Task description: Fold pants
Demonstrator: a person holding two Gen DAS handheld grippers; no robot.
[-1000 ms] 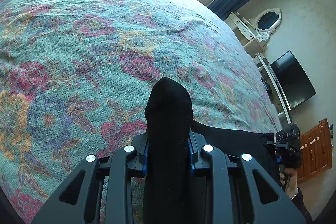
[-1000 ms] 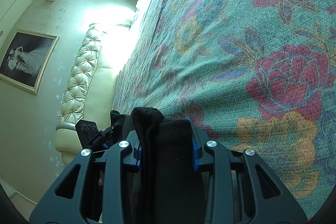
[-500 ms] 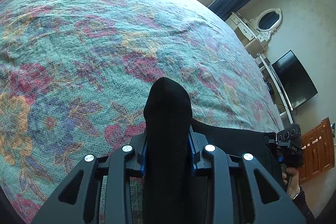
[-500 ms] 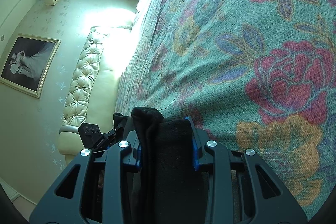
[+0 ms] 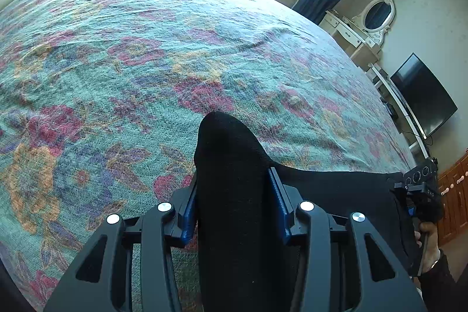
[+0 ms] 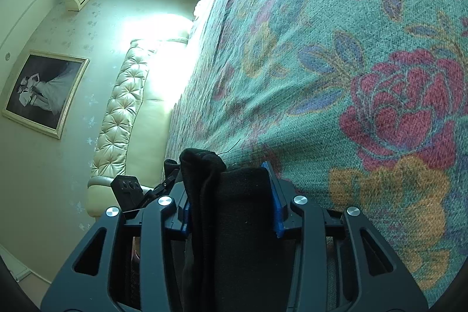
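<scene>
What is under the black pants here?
The floral bedspread shows past and beside the black pants, which the left gripper and right gripper both clamp. Directly beneath the cloth, the pants and grippers hide everything.

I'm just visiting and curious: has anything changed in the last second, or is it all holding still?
Both grippers tilted up slightly, so more of the room shows beyond the bedspread. Nothing was let go: left gripper and right gripper stay clamped on the black pants.
</scene>
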